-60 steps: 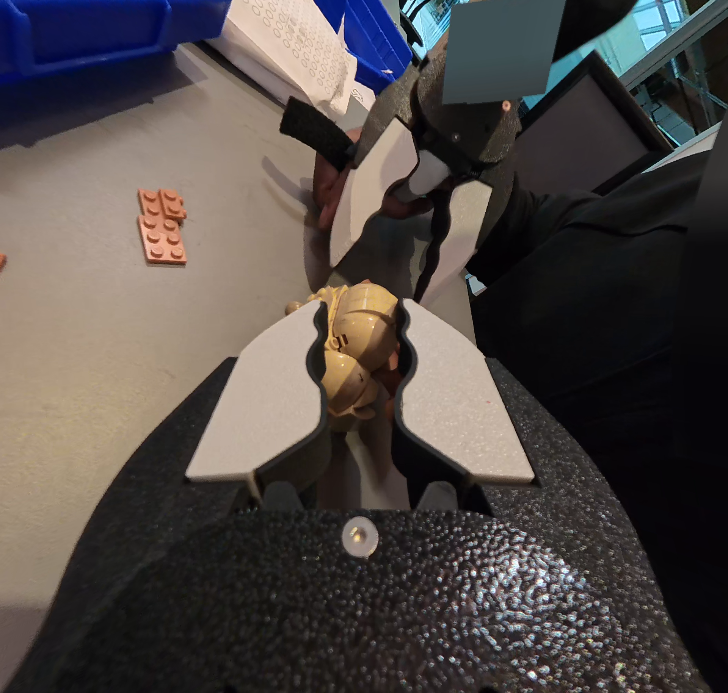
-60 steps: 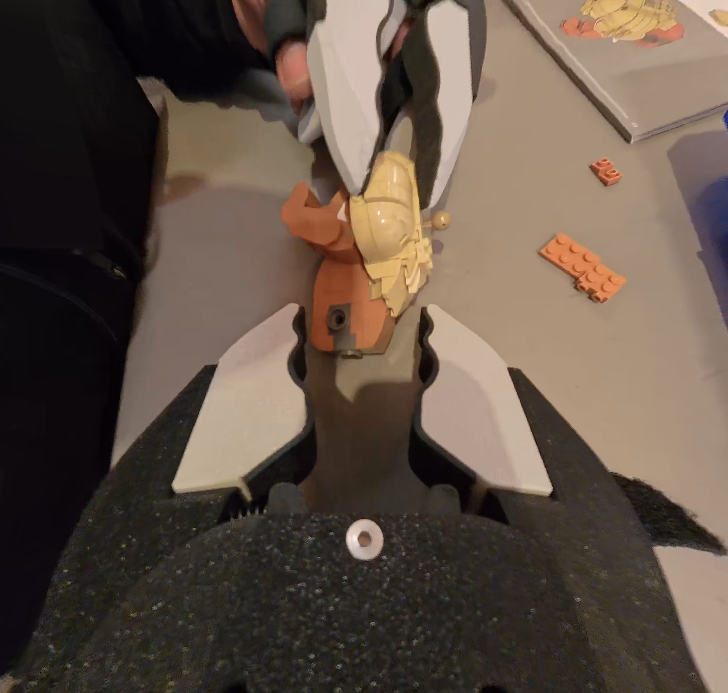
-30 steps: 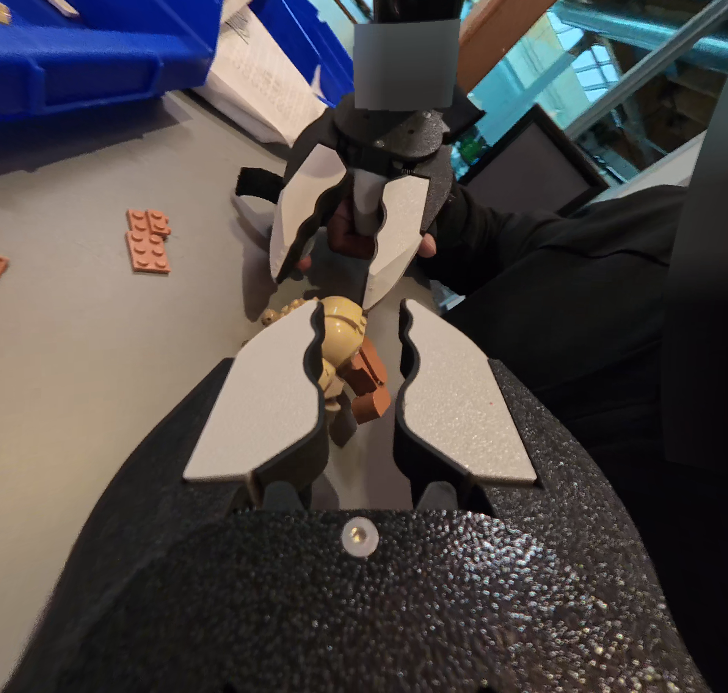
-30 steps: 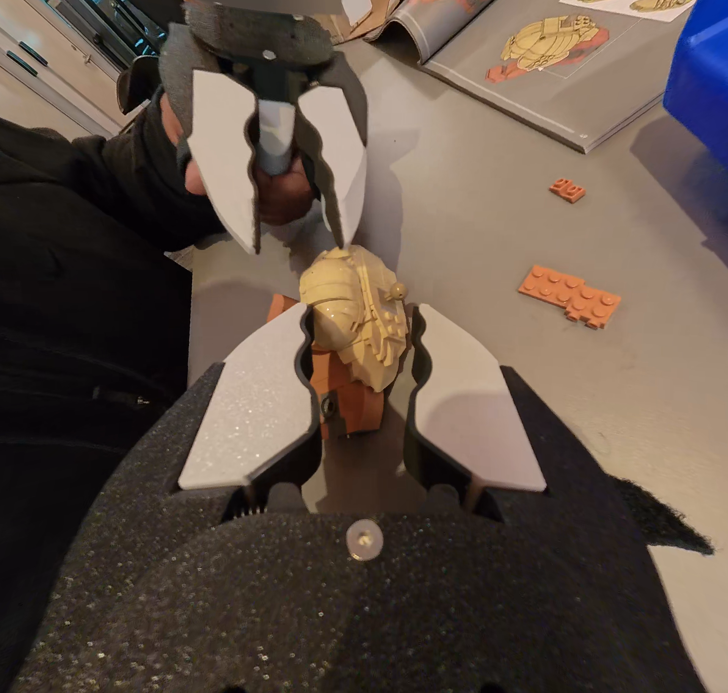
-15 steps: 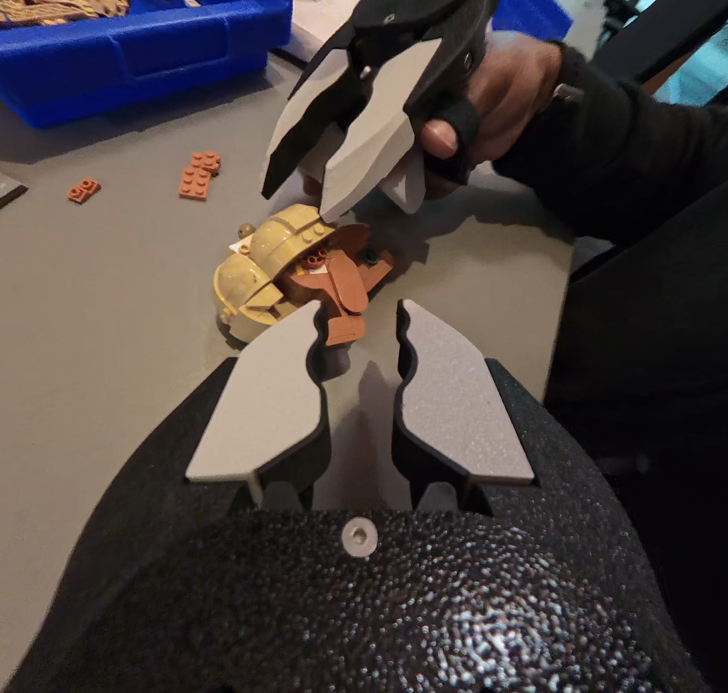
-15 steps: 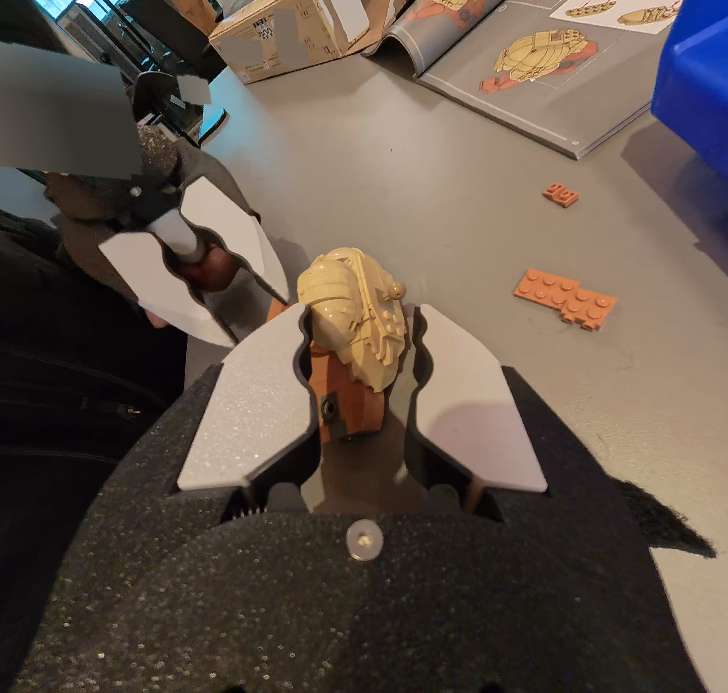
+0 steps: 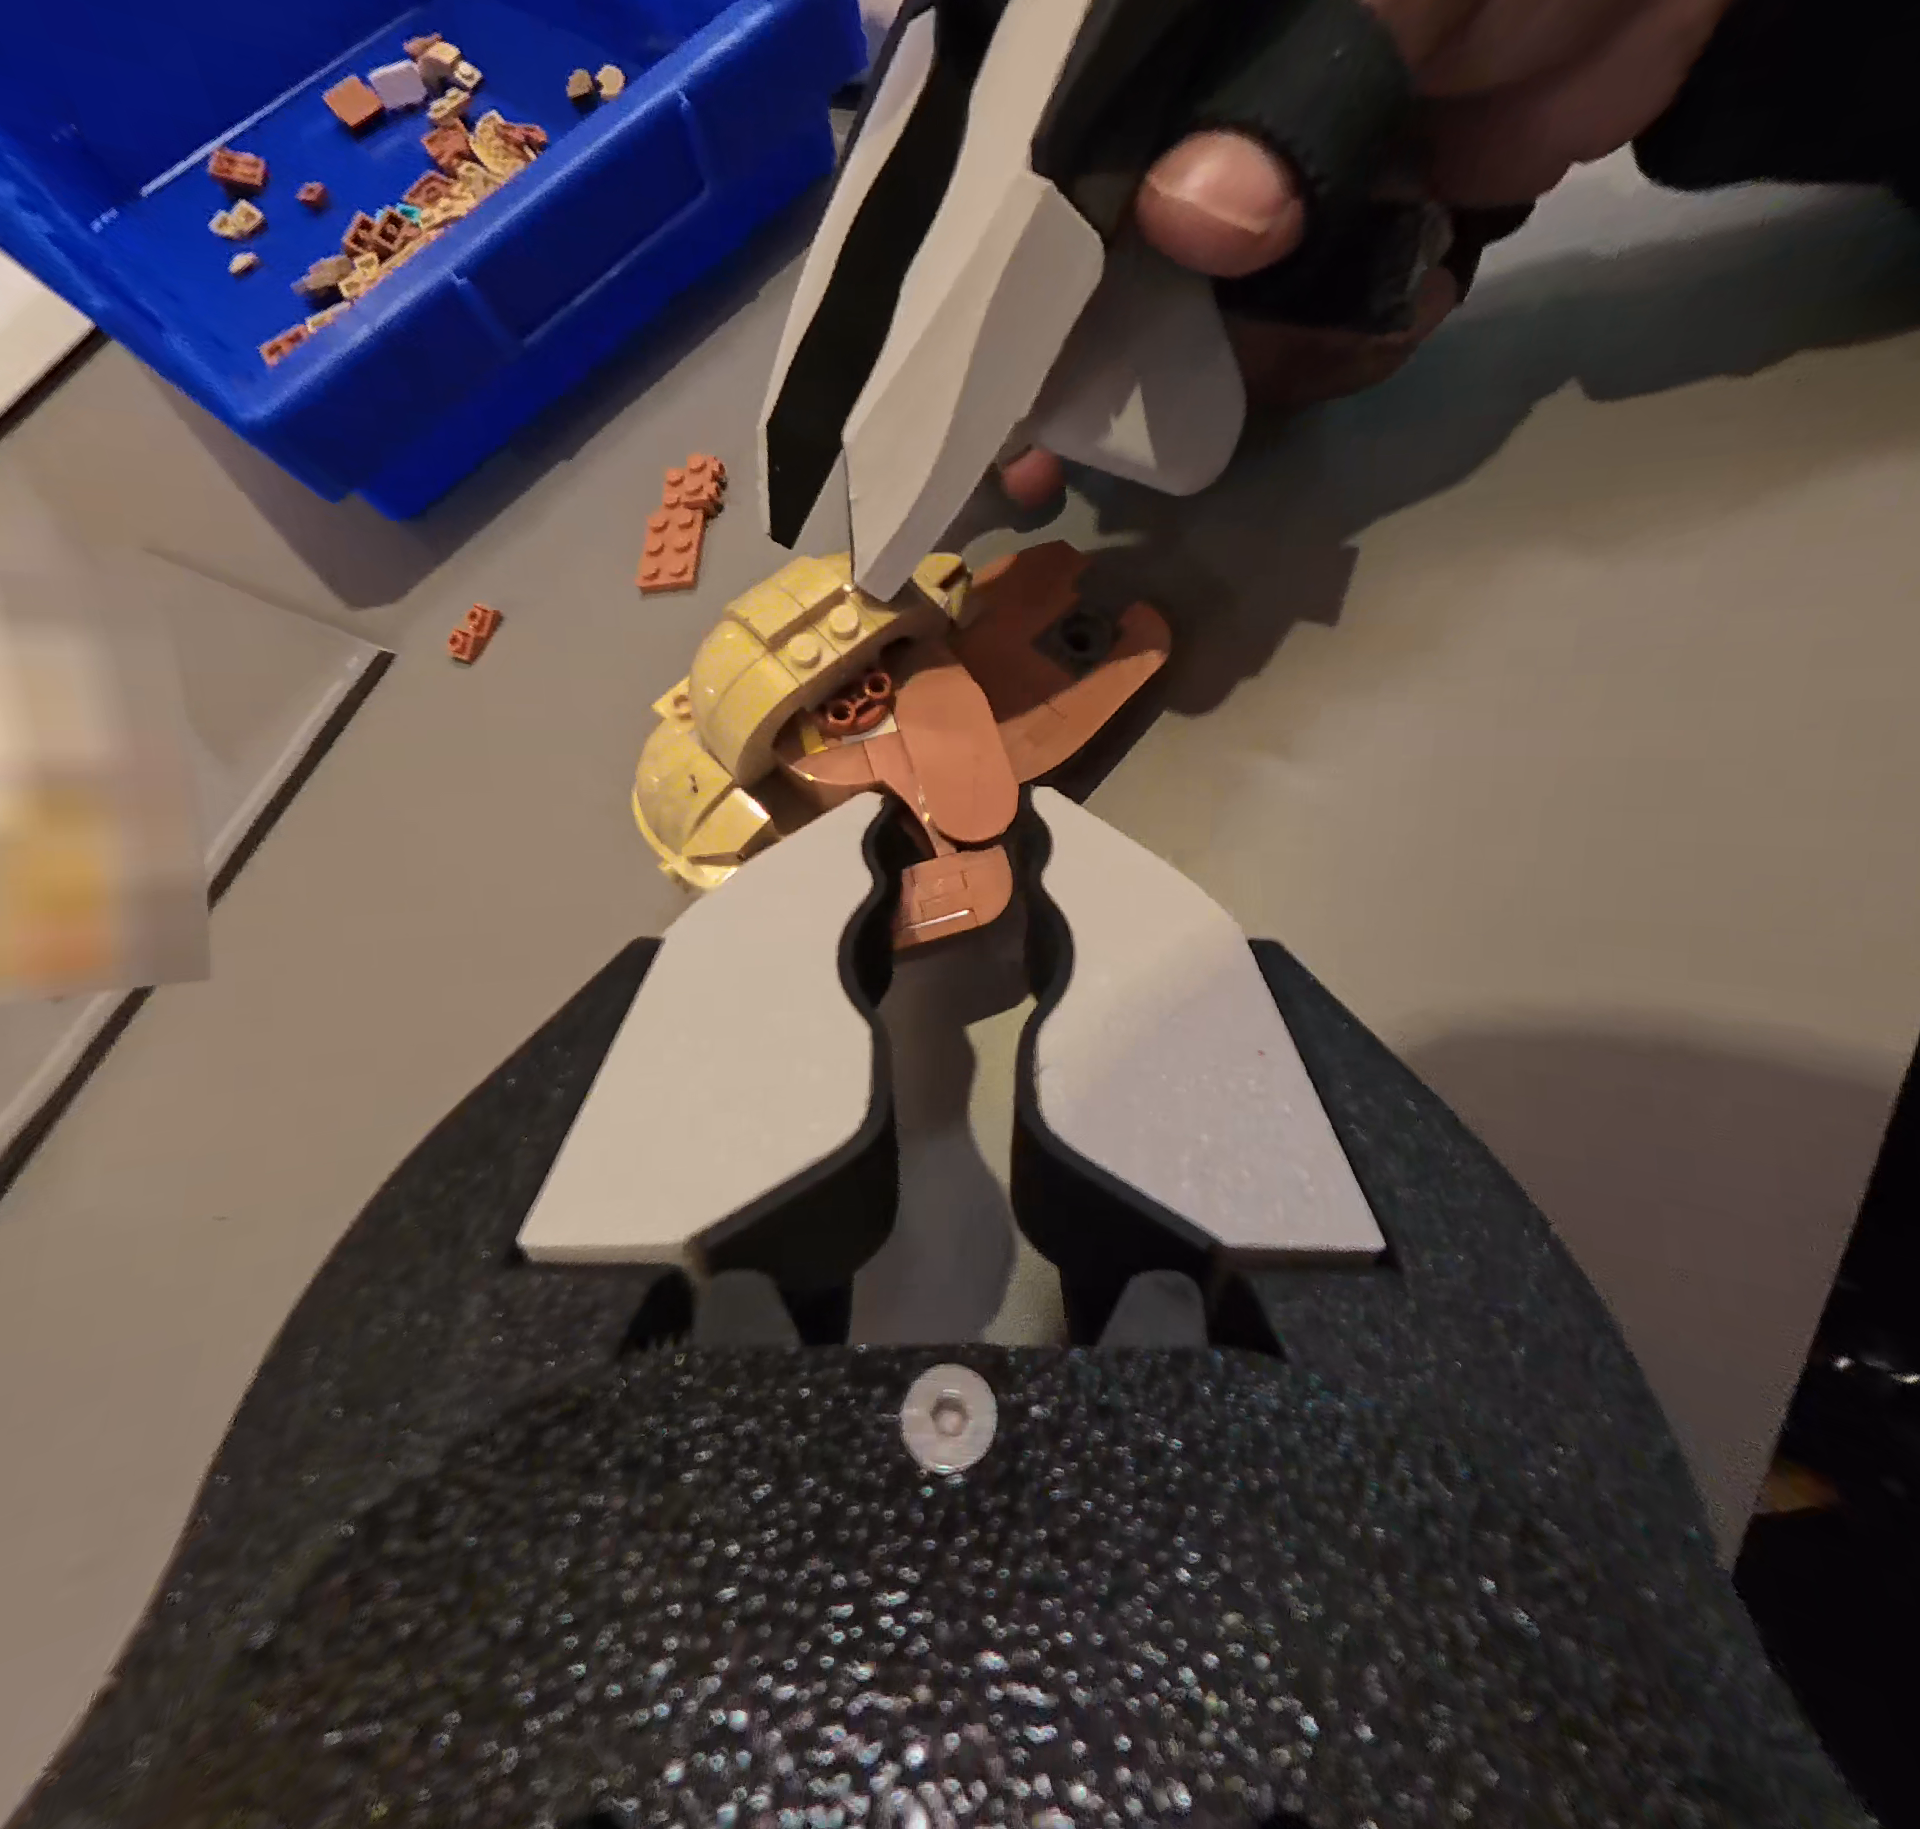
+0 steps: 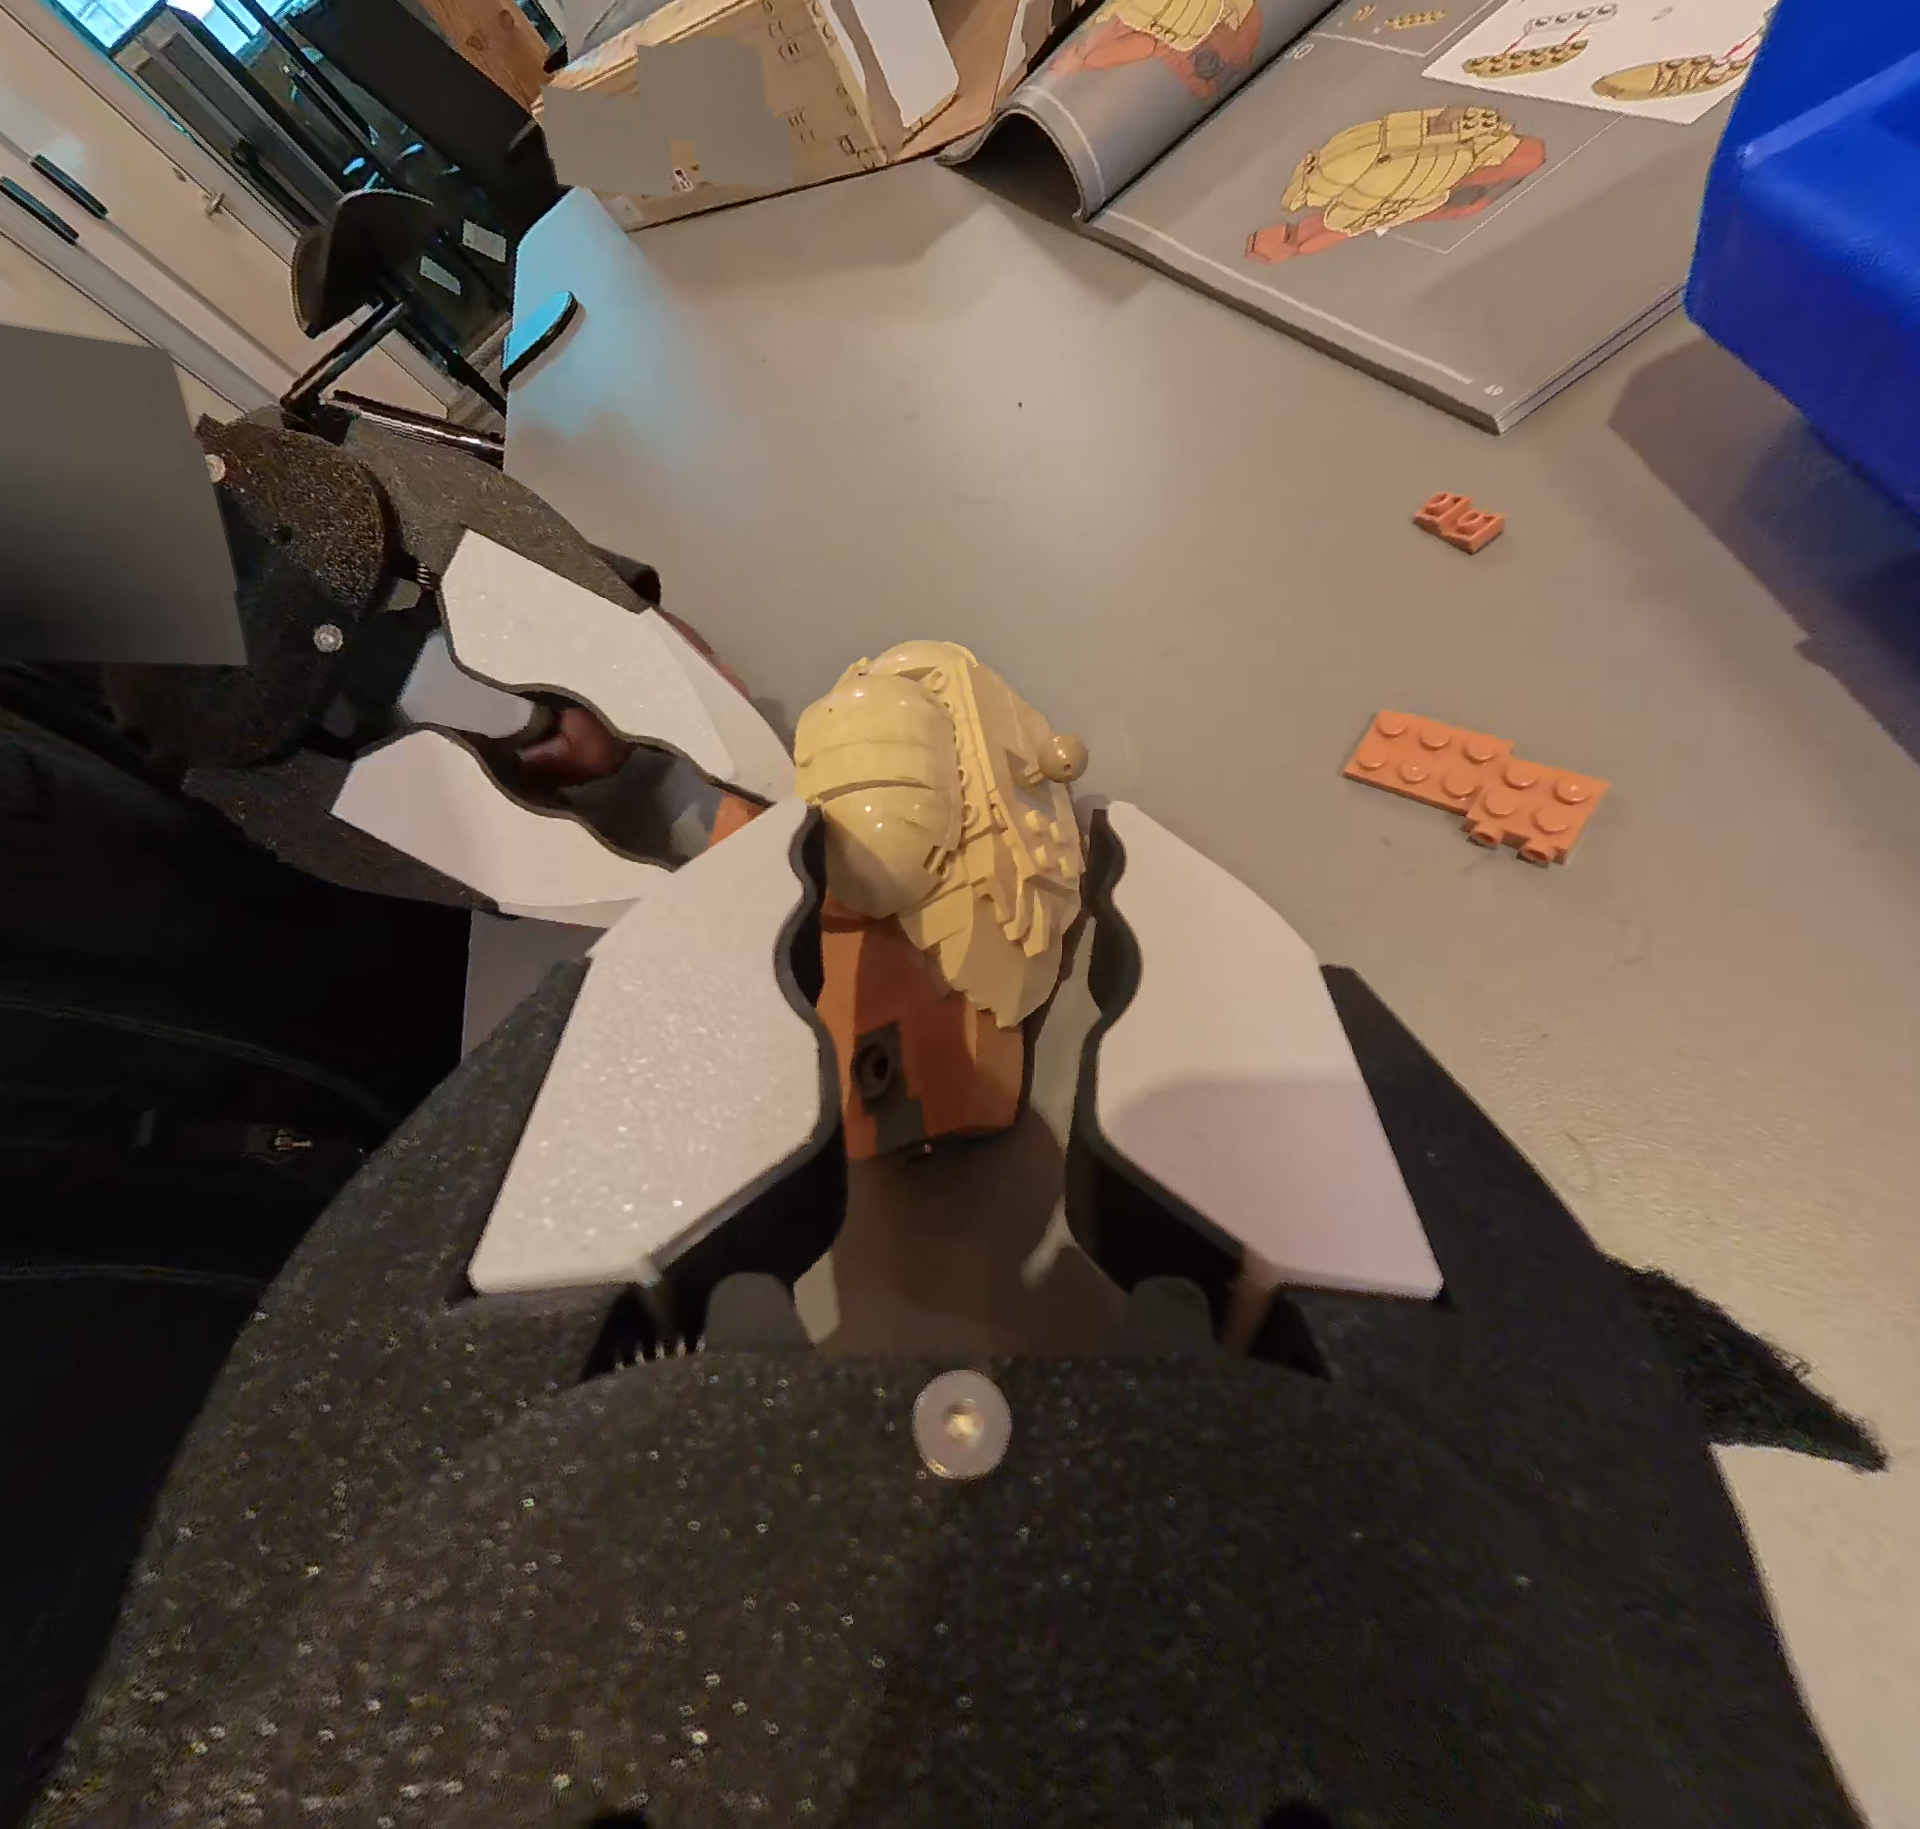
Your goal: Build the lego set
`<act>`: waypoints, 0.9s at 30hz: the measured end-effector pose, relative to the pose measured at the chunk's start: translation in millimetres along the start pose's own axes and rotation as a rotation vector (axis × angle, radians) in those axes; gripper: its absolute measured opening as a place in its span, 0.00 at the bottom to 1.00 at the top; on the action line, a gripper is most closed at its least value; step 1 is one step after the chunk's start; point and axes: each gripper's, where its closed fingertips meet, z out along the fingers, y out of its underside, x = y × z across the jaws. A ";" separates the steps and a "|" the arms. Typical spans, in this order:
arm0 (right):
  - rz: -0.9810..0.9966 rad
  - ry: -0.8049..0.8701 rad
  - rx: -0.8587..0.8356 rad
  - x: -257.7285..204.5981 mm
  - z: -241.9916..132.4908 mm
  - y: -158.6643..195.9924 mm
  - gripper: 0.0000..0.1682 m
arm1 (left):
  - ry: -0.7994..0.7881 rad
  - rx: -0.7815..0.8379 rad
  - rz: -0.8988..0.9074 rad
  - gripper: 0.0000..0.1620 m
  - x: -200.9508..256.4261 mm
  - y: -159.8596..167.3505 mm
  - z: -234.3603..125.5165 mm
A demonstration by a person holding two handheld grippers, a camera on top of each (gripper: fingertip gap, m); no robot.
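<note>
The lego model (image 7: pixel 790 678), a tan domed shell on a brown body, lies on the grey table. My left gripper (image 7: pixel 956 813) has its jaws narrowed onto a brown limb (image 7: pixel 951 896) that sticks out of the model's near side. My right gripper (image 7: pixel 831 558) comes down from above with its tips on the tan shell. In the right wrist view the model (image 8: pixel 935 823) sits between the fingers of my right gripper (image 8: pixel 951 813), which is shut on it. My left gripper (image 8: pixel 686 844) reaches in from the left there, its tips hidden behind my right finger.
A blue bin (image 7: pixel 468 325) with several loose pieces stands at the back left. An orange plate (image 7: pixel 675 532) and a small orange piece (image 7: pixel 473 631) lie beside the model. An open instruction booklet (image 8: pixel 1403 221) and a cardboard box (image 8: pixel 727 117) lie farther off. The table edge runs close by the person. One gripper's finger ends stand about 5 centimetres off the other's. Measured from the fingertips, the orange plate (image 7: pixel 675 532) is 6 centimetres or so from the right gripper and 12 centimetres from the left. It turns up in the right wrist view (image 8: pixel 1428 764) as well.
My left gripper let go of the model, swung round to its brown side and narrowed its jaws on the limb. My right gripper closed on the shell and holds it on the table.
</note>
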 end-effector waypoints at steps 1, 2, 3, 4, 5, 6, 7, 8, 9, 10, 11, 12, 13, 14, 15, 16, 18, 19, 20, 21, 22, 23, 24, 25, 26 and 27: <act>-0.001 -0.003 -0.002 -0.7 -0.2 0.3 0.29 | 0.001 -0.002 0.026 0.12 -0.4 1.0 -0.6; -0.002 -0.005 -0.005 -1.4 -0.1 0.7 0.29 | 0.011 0.004 0.050 0.12 -0.1 1.2 -1.4; -0.005 -0.008 -0.009 -2.4 0.0 1.2 0.29 | 0.026 0.014 0.075 0.11 0.4 1.5 -2.3; -0.006 -0.009 -0.013 -3.3 0.2 1.8 0.29 | 0.042 0.022 0.083 0.11 0.3 2.7 -3.4; -0.007 -0.011 -0.017 -4.5 0.6 2.5 0.30 | 0.066 0.030 0.083 0.12 0.6 3.5 -4.6; -0.007 -0.015 -0.021 -5.8 1.1 3.1 0.30 | 0.090 0.039 0.089 0.12 0.7 4.5 -5.8; -0.007 -0.018 -0.025 -7.0 1.7 3.7 0.30 | 0.113 0.044 0.094 0.12 0.5 5.7 -7.1; -0.007 -0.020 -0.028 -7.9 2.2 4.1 0.30 | 0.136 0.046 0.096 0.12 0.2 6.7 -8.1; -0.009 -0.021 -0.030 -8.7 2.6 4.4 0.30 | 0.159 0.050 0.107 0.12 0.1 7.4 -9.3; -0.012 -0.021 -0.032 -9.6 3.1 4.5 0.30 | 0.182 0.052 0.123 0.12 -0.2 8.4 -10.6; -0.015 -0.019 -0.033 -10.0 3.2 4.5 0.30 | 0.202 0.054 0.131 0.11 -0.8 9.0 -11.9; -0.018 -0.018 -0.033 -10.3 3.5 4.5 0.30 | 0.226 0.054 0.136 0.12 -1.1 9.6 -13.1; -0.019 -0.017 -0.032 -10.7 3.6 4.3 0.31 | 0.252 0.055 0.141 0.11 -1.4 10.1 -14.6; -0.020 -0.019 -0.030 -11.4 3.5 4.0 0.30 | 0.279 0.057 0.140 0.11 -1.8 10.4 -16.0; -0.021 -0.019 -0.026 -11.9 3.3 3.4 0.30 | 0.306 0.061 0.140 0.11 -2.3 10.5 -17.5; -0.024 -0.020 -0.021 -12.5 2.9 2.9 0.30 | 0.331 0.069 0.140 0.11 -3.0 10.6 -18.8; -0.029 -0.022 -0.016 -13.9 2.0 2.5 0.30 | 0.375 0.080 0.134 0.11 -5.0 11.1 -20.8; -0.031 -0.022 -0.014 -14.4 1.6 2.5 0.31 | 0.392 0.087 0.133 0.11 -5.8 11.1 -21.7; -0.035 -0.022 -0.013 -14.9 1.2 2.8 0.31 | 0.407 0.095 0.134 0.11 -6.7 11.2 -22.3; -0.037 -0.022 -0.014 -15.5 0.7 3.3 0.31 | 0.421 0.101 0.136 0.11 -7.4 11.4 -23.0; -0.035 -0.021 -0.016 -15.8 0.1 4.2 0.31 | 0.432 0.106 0.141 0.11 -7.9 11.6 -23.8; -0.029 -0.022 -0.020 -16.6 -0.5 5.3 0.31 | 0.441 0.111 0.147 0.11 -8.7 11.8 -24.7; -0.020 -0.027 -0.023 -18.0 -1.0 6.6 0.30 | 0.445 0.114 0.157 0.11 -9.8 12.0 -25.4; -0.006 -0.034 -0.027 -19.8 -1.3 8.2 0.30 | 0.448 0.116 0.169 0.11 -10.6 12.7 -26.0; 0.012 -0.037 -0.034 -21.3 -1.4 9.9 0.29 | 0.454 0.119 0.179 0.11 -11.2 13.5 -26.5; 0.033 -0.031 -0.037 -21.6 -1.2 11.3 0.29 | 0.461 0.124 0.186 0.11 -11.5 14.0 -27.1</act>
